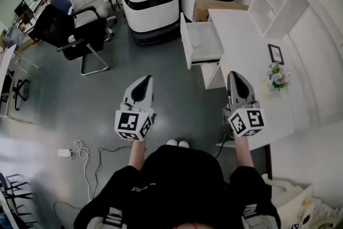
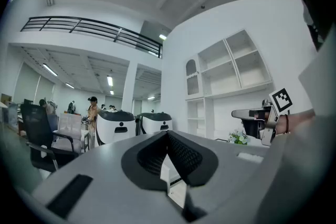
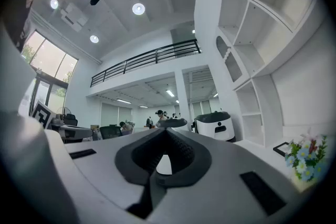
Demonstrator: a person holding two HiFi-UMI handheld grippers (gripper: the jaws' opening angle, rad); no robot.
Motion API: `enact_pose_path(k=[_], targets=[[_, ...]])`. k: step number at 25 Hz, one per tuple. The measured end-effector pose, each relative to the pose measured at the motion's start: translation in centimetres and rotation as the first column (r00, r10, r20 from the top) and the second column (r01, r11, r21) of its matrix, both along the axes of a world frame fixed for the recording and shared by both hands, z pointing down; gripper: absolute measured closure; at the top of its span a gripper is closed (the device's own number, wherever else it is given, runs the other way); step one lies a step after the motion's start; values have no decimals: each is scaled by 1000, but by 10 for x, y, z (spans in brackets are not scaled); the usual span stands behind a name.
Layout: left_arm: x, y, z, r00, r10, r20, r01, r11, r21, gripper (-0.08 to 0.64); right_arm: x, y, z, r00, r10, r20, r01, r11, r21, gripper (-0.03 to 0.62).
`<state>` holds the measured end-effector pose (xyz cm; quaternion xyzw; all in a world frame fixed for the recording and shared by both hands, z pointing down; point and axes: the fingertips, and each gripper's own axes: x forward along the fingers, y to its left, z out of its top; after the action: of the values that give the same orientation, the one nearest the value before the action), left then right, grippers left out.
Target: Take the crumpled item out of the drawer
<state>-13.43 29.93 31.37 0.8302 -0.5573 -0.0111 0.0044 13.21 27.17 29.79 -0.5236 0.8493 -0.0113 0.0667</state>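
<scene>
Looking at the start state: left gripper (image 1: 143, 82) and right gripper (image 1: 236, 79) both held level, jaws closed tip to tip, nothing in either; drawer (image 1: 204, 40) stands pulled out of the desk (image 1: 244, 48), ahead and well apart from both tools (A)

Where's the crumpled item? (B)

Can't tell; the drawer floor reads plain white from the head view, no lump I'd vouch for; neither gripper view looks into it; my guess is it's pale or tucked toward the back (A)

So it's the approach step, nothing grasped yet; which tool? (B)

Right one, I'd say; it's closer in line with the drawer; walk in first, tip the nose down over the rim, open the jaws above the side walls, not inside; a crumpled thing should give, so bite across a ridge and close gently; lift straight up, clear of the drawer front (A)

Risks? (B)

Catching a drawer wall with open jaws; pinching only a loose flap and dropping it; swinging wide into the flowers (image 1: 277, 76) or the picture frame (image 1: 276, 53) on the desktop; park the left tool out of the way (A)
</scene>
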Motion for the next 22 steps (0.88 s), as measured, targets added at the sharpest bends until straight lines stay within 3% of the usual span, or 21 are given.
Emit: enact_pose_path(k=[15, 22], targets=[[30, -5, 6, 1000, 1, 1, -1, 1000, -22, 563, 24, -10, 10, 998, -33, 44, 33, 999, 0, 600], [29, -19, 16, 1000, -14, -2, 14, 999, -46, 563, 14, -28, 21, 997, -57, 46, 58, 998, -23, 600]])
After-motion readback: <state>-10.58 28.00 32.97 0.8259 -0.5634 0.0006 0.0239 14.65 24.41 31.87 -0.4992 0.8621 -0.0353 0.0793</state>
